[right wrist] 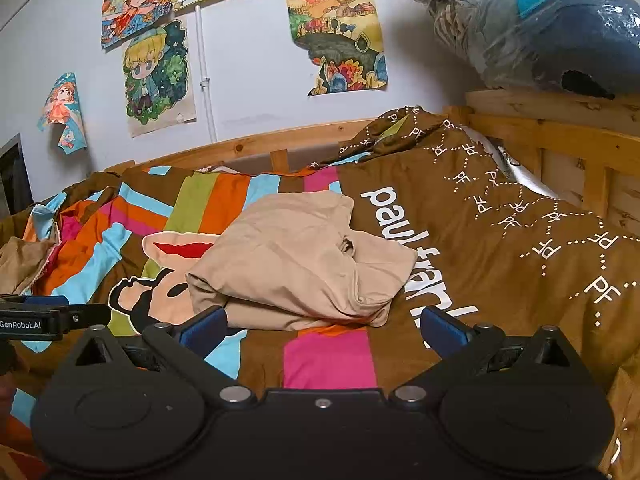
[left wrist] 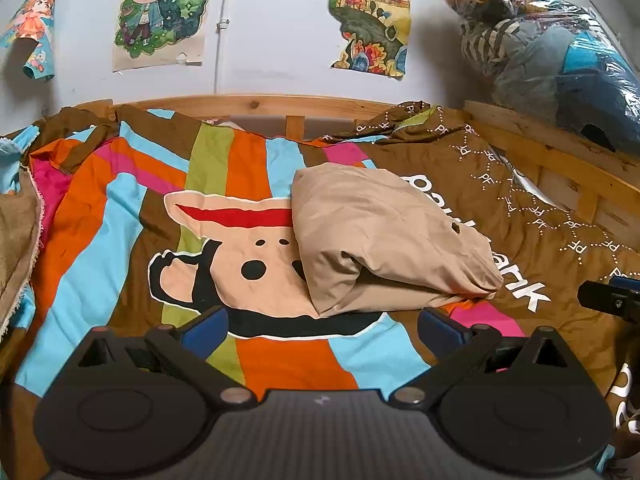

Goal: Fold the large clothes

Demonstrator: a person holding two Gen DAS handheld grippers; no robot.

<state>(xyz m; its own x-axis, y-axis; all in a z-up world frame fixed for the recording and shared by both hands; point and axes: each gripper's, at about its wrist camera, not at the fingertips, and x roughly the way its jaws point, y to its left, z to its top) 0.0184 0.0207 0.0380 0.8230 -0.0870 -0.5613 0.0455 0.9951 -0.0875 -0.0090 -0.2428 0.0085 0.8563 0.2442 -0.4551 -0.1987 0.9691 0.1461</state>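
A beige garment (left wrist: 380,240) lies folded into a thick bundle on the striped bedspread (left wrist: 120,220). It also shows in the right wrist view (right wrist: 296,260). My left gripper (left wrist: 322,330) is open and empty, just short of the bundle's near edge. My right gripper (right wrist: 324,326) is open and empty, also just short of the bundle. The right gripper's body shows at the right edge of the left wrist view (left wrist: 610,300). The left gripper's body shows at the left edge of the right wrist view (right wrist: 48,318).
A wooden bed rail (left wrist: 256,106) runs along the back and the right side (right wrist: 560,132). A plastic bag of clothes (left wrist: 560,60) sits on the right rail. A tan cloth (left wrist: 16,240) lies at the bed's left edge. Posters (left wrist: 160,12) hang on the wall.
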